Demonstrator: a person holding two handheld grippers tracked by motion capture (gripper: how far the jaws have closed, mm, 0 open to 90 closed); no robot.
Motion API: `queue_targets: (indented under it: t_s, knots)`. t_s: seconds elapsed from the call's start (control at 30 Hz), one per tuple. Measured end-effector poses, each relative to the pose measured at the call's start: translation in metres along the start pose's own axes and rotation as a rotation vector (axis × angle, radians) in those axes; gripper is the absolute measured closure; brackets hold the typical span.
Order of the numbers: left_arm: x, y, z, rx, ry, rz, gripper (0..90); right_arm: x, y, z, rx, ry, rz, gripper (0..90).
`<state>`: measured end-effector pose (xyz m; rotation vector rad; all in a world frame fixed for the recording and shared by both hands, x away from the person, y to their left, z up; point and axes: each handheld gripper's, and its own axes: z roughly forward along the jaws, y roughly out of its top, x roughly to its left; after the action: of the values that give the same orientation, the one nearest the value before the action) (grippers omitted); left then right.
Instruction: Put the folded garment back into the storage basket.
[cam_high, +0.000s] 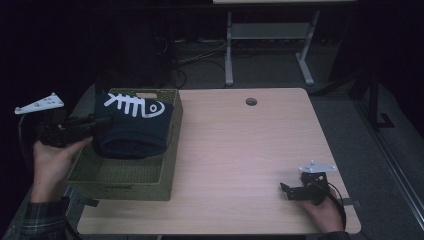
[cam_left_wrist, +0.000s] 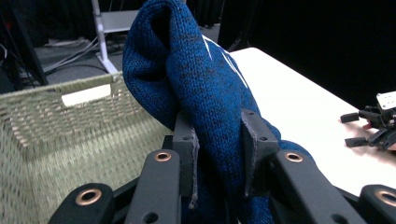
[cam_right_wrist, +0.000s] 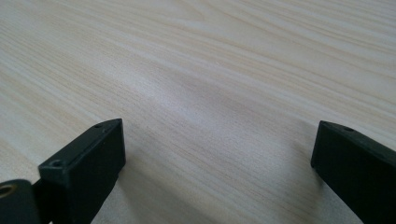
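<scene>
Your left gripper (cam_left_wrist: 218, 154) pinches the folded blue sweater (cam_high: 134, 125) over the woven basket (cam_high: 150, 185); I'd say you're mid-placement, so lower it in and release. Right gripper (cam_high: 292, 191) rests spread on the table (cam_high: 240, 150)

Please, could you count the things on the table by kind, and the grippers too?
Folded knit garment, dark blue with a white fish-bone design: 1
Woven green basket: 1
Grippers: 2, the left gripper shut on the garment, the right gripper open over the wooden table
Total: 4
</scene>
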<state>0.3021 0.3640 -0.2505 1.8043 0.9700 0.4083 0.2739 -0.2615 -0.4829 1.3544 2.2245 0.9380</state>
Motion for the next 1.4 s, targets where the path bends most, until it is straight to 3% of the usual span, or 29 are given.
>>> queue_targets:
  t_s: [0.47,0.73,0.97,1.2,1.27,1.4]
  knots:
    - [0.015,-0.040,-0.003,0.046,-0.004,-0.073,70.8,0.000,0.000,0.000,0.000,0.001,-0.001,2.6]
    - [0.027,-0.057,0.006,0.079,0.002,-0.112,70.8,0.000,0.000,0.000,0.000,0.001,0.000,2.6]
    - [0.038,-0.066,0.024,0.116,-0.023,-0.144,70.8,0.000,0.000,0.000,0.000,0.001,-0.001,2.6]
    - [0.041,-0.066,0.037,0.151,-0.030,-0.135,70.7,0.000,0.000,0.000,0.000,0.001,0.000,2.6]
    - [0.044,-0.066,0.044,0.181,-0.003,-0.115,70.6,0.000,0.000,0.000,0.000,0.001,0.000,2.6]
    - [0.050,-0.068,0.052,0.213,0.014,-0.115,70.5,0.000,0.000,0.000,0.000,0.001,0.000,2.6]
